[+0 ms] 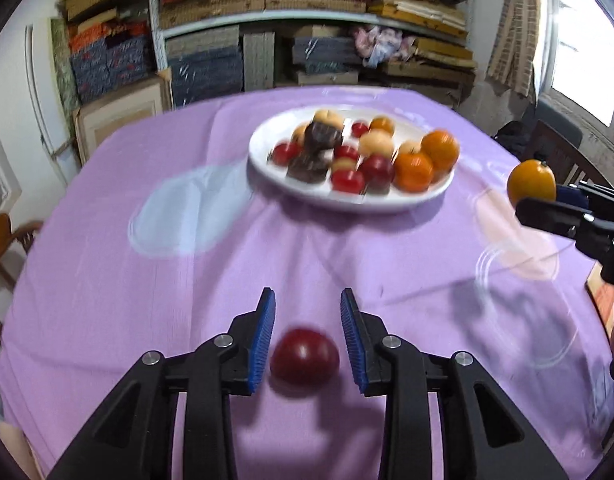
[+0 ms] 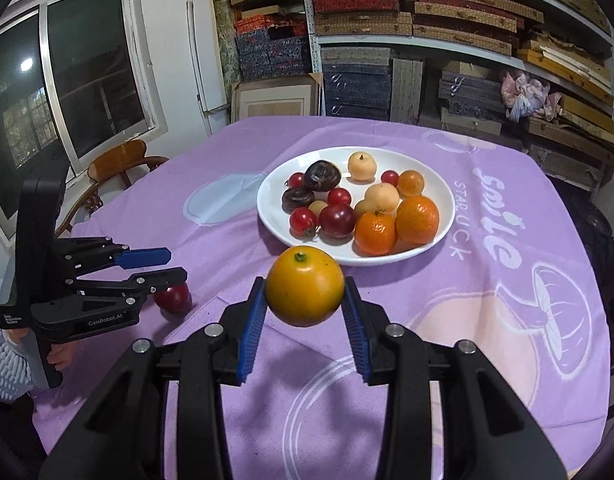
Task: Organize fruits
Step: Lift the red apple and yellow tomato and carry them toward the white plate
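A white plate (image 2: 267,216) on the purple tablecloth holds several fruits: oranges, red plums, pale peaches and dark ones; it also shows in the left wrist view (image 1: 263,168). My right gripper (image 2: 305,296) is shut on a yellow-orange fruit (image 2: 304,291) and holds it above the cloth, in front of the plate; the fruit shows in the left wrist view (image 1: 531,182) too. My left gripper (image 1: 307,332) is open around a dark red plum (image 1: 305,356) that lies on the cloth between the pads; the plum appears in the right wrist view (image 2: 173,298) under the left gripper (image 2: 169,264).
The round table has a purple cloth (image 2: 507,280) with white prints. A wooden chair (image 2: 119,164) stands at the far left edge. Shelves of stacked boxes (image 2: 387,40) fill the wall behind. A window (image 2: 67,80) is at the left.
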Motion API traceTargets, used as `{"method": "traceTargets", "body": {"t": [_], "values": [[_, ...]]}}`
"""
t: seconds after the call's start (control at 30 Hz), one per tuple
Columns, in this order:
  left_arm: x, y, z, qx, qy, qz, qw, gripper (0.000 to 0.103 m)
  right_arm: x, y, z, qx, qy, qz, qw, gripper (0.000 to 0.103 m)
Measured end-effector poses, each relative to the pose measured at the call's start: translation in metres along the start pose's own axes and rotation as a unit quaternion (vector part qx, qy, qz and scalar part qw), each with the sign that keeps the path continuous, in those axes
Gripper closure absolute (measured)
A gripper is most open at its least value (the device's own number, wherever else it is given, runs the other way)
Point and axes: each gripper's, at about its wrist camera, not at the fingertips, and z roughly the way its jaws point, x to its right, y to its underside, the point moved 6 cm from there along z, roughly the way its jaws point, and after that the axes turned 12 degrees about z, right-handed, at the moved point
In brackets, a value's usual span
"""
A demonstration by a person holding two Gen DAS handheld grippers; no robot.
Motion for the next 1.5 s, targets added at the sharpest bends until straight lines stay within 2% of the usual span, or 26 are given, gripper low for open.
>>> {"method": "traceTargets", "body": {"t": [0.2, 0.27, 0.3, 0.43, 0.53, 0.6, 0.67, 0.8, 1.03, 1.37, 1.5], "values": [[0.002, 0.016, -0.004, 0.011, -0.009, 0.010, 0.9999, 0.060, 0.002, 0.010, 0.014, -0.016, -0.003, 0.010, 1.000, 0.066], [0.003, 0.017, 0.001, 0.006, -0.016, 0.020, 0.9997, 0.047, 0.003, 0.011, 0.013, -0.013, -0.005, 0.014, 1.000, 0.066], [0.003, 0.018, 0.004, 0.003, -0.023, 0.019, 0.9996, 0.047, 0.004, 0.011, 0.012, -0.012, -0.005, 0.014, 1.000, 0.066], [0.000, 0.019, 0.008, -0.002, -0.016, 0.007, 0.9999, 0.047, 0.007, 0.009, 0.010, -0.009, -0.004, 0.014, 1.000, 0.066], [0.003, 0.029, 0.017, -0.027, 0.003, 0.003, 0.9996, 0.047, 0.009, 0.009, 0.008, -0.007, -0.005, 0.019, 1.000, 0.066], [0.003, 0.035, 0.019, -0.026, 0.001, 0.001, 0.9997, 0.052, 0.010, 0.009, 0.006, -0.005, -0.007, 0.020, 1.000, 0.066], [-0.001, 0.034, 0.016, -0.019, 0.003, -0.011, 0.9997, 0.062, 0.010, 0.010, 0.006, -0.007, -0.007, 0.020, 1.000, 0.066], [-0.007, 0.028, 0.014, -0.015, 0.005, -0.027, 0.9995, 0.062, 0.011, 0.010, 0.006, -0.008, -0.008, 0.021, 1.000, 0.066], [0.002, 0.033, 0.007, -0.006, 0.001, -0.009, 0.9999, 0.062, 0.011, 0.014, 0.008, -0.010, -0.007, 0.024, 1.000, 0.066], [0.000, 0.044, -0.002, 0.000, 0.001, -0.014, 0.9999, 0.062, 0.013, 0.016, 0.010, -0.011, -0.010, 0.026, 1.000, 0.066], [-0.003, 0.030, -0.009, 0.018, -0.004, -0.018, 0.9997, 0.062, 0.013, 0.011, 0.008, -0.005, -0.008, 0.025, 1.000, 0.066]]}}
